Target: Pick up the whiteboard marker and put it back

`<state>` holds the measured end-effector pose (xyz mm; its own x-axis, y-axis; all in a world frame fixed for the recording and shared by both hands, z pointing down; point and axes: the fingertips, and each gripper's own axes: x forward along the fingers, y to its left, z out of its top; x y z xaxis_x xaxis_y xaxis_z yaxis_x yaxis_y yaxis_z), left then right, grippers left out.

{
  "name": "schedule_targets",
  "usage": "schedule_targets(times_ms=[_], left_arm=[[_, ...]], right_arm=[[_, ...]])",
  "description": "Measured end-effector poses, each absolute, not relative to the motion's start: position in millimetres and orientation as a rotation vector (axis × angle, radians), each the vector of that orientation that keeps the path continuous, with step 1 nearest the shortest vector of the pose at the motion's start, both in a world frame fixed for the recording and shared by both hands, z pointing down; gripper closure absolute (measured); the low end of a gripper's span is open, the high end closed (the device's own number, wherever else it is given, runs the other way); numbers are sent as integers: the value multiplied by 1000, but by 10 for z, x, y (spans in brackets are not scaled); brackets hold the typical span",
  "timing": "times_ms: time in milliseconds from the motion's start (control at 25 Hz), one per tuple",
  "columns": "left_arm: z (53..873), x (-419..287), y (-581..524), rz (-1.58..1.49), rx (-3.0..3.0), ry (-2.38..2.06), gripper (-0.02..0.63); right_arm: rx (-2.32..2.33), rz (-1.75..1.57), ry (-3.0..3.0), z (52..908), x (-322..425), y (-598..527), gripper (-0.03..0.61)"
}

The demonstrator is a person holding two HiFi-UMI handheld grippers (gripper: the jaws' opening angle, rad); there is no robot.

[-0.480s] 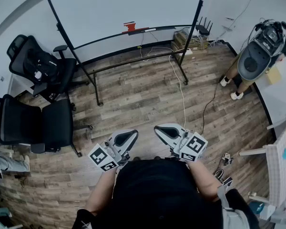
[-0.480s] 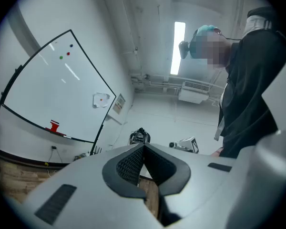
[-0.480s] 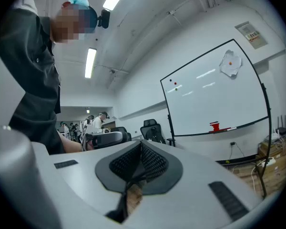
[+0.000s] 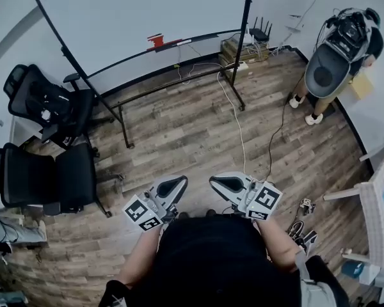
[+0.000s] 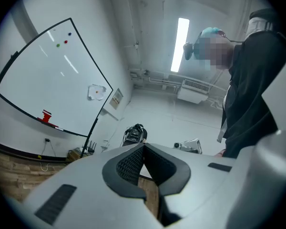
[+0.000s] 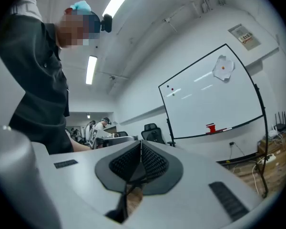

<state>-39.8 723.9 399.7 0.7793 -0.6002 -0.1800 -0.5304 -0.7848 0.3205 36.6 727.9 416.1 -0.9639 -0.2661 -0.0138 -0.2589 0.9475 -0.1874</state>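
Observation:
A whiteboard on a black wheeled stand faces me across the wooden floor. Its tray holds a red eraser and, just right of it, a thin whiteboard marker. Both grippers hover close to my body, far from the board. My left gripper is shut and empty; so is my right gripper. The left gripper view shows the whiteboard with the eraser and marker. In the right gripper view the eraser and marker sit on the tray.
Two black office chairs stand at the left. The stand's base bar and a white cable cross the floor ahead. Another person stands at the far right; a white table edge is at my right.
The head view has shifted a little, so the whiteboard and the person at the right sit further left in frame. Both grippers stay shut in front of my body.

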Motion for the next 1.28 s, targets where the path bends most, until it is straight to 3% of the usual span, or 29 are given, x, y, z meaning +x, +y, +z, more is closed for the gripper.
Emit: schedule_targets(times_ms=[200, 400, 880, 1280], left_arm=[[4051, -119, 7170, -329, 2712, -885, 601], [4078, 124, 7141, -223, 2746, -887, 601], [4344, 2, 6741, -205, 2661, -977, 601], [4278, -531, 5600, -323, 2667, -1016, 601]], right_arm=[[-406, -150, 3139, 4208, 566, 7393, 557], [-424, -293, 3101, 4427, 888, 7456, 557], [-452, -364, 3093, 4553, 1006, 6891, 557], [-465, -314, 3169, 4491, 632, 5744, 557]])
